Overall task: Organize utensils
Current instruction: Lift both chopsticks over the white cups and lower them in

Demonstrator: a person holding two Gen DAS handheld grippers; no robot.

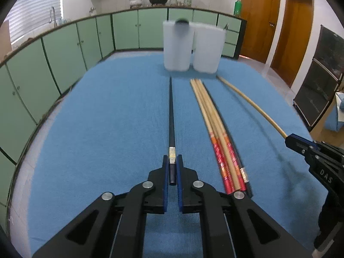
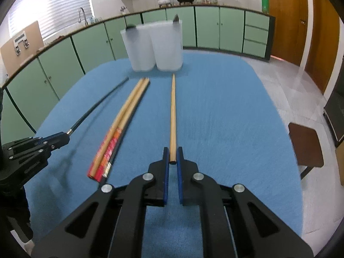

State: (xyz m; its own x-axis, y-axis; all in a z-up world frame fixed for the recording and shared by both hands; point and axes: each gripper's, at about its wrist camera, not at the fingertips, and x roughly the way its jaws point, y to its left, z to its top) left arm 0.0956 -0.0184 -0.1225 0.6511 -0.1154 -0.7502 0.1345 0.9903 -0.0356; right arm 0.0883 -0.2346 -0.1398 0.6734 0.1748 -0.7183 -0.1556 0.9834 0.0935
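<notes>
Blue cloth (image 1: 107, 129) covers the work table. Green cabinets (image 1: 64, 49) line the far side under a dark countertop. A faucet (image 1: 52, 14) stands at the left below window blinds (image 1: 32, 6). On the counter: a white lidded pot (image 1: 135, 0), a black pan (image 1: 158, 0), a green bottle (image 1: 237, 7). Wooden doors (image 1: 260, 17) stand at right. A brown stool (image 2: 306, 145) sits beside the table.
</notes>
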